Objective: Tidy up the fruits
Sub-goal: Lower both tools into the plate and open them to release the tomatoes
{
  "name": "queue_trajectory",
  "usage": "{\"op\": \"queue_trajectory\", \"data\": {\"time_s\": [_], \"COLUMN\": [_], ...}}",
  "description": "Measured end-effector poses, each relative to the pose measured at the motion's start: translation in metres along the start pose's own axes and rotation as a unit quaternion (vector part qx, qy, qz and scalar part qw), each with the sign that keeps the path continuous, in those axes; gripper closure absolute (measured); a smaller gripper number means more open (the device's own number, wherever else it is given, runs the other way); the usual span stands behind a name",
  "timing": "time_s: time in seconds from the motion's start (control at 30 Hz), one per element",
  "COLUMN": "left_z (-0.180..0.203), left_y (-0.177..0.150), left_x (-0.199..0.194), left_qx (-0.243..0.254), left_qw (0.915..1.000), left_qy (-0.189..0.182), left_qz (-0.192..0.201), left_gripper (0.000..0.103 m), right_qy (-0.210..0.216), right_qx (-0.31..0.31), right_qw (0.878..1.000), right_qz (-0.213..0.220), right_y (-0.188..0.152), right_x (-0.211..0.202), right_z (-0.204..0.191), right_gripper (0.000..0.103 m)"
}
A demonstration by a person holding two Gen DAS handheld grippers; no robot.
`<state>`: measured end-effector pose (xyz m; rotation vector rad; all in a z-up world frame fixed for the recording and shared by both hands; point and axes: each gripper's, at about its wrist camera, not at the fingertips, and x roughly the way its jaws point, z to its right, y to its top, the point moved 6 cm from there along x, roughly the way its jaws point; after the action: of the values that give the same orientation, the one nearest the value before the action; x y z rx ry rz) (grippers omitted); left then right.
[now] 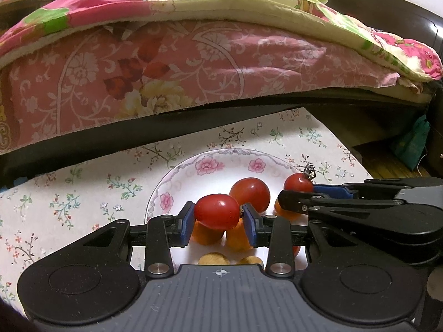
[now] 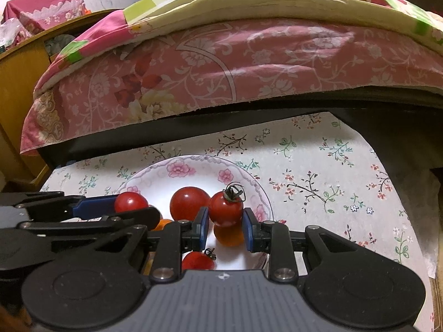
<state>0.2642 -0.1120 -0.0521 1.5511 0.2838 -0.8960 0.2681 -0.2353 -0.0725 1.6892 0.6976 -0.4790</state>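
The left gripper (image 1: pixel 216 221) points forward and downward, its blue pads pressed on either end of an oval red cherry tomato (image 1: pixel 216 210). Just beside it, the right gripper (image 2: pixel 225 225) tilts downward too, pads clamping a stemmed cherry tomato (image 2: pixel 225 209).

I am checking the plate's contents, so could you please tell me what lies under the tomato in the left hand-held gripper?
Below the red tomato in the left hand-held gripper, orange fruits lie on the floral plate. The gripper body hides the plate's near part.
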Motion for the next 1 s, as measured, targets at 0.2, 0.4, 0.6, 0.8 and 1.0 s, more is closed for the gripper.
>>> {"op": "queue_trajectory", "data": {"time_s": [0.2, 0.4, 0.6, 0.8, 1.0], "left_z": [-0.001, -0.002, -0.005, -0.006, -0.010], "left_y": [0.000, -0.002, -0.003, -0.003, -0.004], "left_x": [0.001, 0.001, -0.003, -0.007, -0.011], "left_qx": [0.003, 0.001, 0.002, 0.002, -0.001], "left_qw": [1.0000, 1.0000, 1.0000, 0.9999, 0.9998], "left_qy": [0.002, 0.002, 0.008, 0.012, 0.016], "left_qz": [-0.001, -0.001, 0.001, 0.004, 0.006], "left_gripper": [0.056, 0.054, 0.051, 0.050, 0.045], "right_qy": [0.005, 0.005, 0.010, 0.010, 0.015], "right_qx": [0.002, 0.004, 0.003, 0.002, 0.002], "right_qw": [1.000, 1.000, 1.000, 1.000, 1.000], "right_qz": [0.001, -0.002, -0.002, -0.001, 0.002], "right_y": [-0.001, -0.002, -0.002, -0.001, -0.002], "right_x": [-0.003, -0.004, -0.006, -0.008, -0.010], "right_z": [-0.001, -0.001, -0.002, -0.004, -0.007], "right_gripper": [0.076, 0.076, 0.076, 0.076, 0.076]}}
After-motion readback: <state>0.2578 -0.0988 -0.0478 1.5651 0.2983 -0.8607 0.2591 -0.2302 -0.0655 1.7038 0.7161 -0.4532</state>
